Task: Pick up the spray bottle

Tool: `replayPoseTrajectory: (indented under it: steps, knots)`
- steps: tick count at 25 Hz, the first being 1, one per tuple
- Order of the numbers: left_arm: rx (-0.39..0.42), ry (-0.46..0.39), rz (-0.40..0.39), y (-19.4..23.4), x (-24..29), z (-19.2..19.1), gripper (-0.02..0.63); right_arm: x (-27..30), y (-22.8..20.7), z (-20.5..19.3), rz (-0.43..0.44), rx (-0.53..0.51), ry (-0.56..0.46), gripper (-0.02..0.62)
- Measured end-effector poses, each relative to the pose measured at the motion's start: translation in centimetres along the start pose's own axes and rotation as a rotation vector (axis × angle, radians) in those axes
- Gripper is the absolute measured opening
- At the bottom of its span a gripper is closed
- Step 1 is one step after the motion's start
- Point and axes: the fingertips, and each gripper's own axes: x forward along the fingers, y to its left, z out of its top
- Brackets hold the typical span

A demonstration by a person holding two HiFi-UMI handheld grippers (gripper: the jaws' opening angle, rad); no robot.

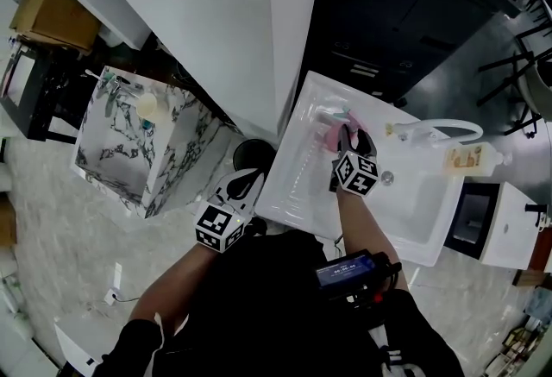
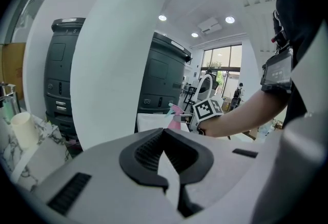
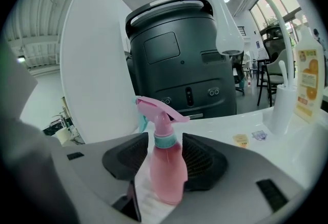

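A pink spray bottle [image 3: 166, 177] with a teal collar and pink trigger head stands upright on the white counter [image 1: 297, 190] left of the sink basin. My right gripper [image 3: 165, 142] is open, one dark ribbed pad on each side of the bottle's shoulder. In the head view the bottle [image 1: 334, 136] shows just beyond the right gripper [image 1: 348, 142]. My left gripper [image 1: 247, 184] hovers off the counter's left edge, its jaws shut and empty [image 2: 164, 133]. From the left gripper view the bottle [image 2: 174, 118] is small and far off, beside the right gripper's marker cube.
A white sink basin [image 1: 423, 211] with a curved faucet [image 3: 225, 13] lies to the right. An orange soap bottle [image 3: 306, 77] stands by the faucet. A large black machine [image 3: 177, 59] rises behind the counter. A marble-patterned box [image 1: 129, 142] sits at left, a white column [image 1: 216, 21] between.
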Motion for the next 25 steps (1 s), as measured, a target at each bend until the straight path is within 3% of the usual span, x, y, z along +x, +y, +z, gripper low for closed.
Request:
replayPoseTrajectory:
  steps: [5, 10, 25]
  knots:
    - [0.004, 0.009, 0.01, 0.7, -1.0, -0.2, 0.008, 0.2, -0.2, 0.4, -0.037, -0.012, -0.021, 0.193]
    - [0.01, 0.013, 0.006, 1.1, -1.6, -0.4, 0.008, 0.1, -0.1, 0.4, -0.045, -0.092, -0.008, 0.163]
    - [0.034, 0.017, -0.086, 2.1, -0.9, 0.1, 0.008, -1.6, -0.2, 0.6, -0.068, -0.132, -0.024, 0.143]
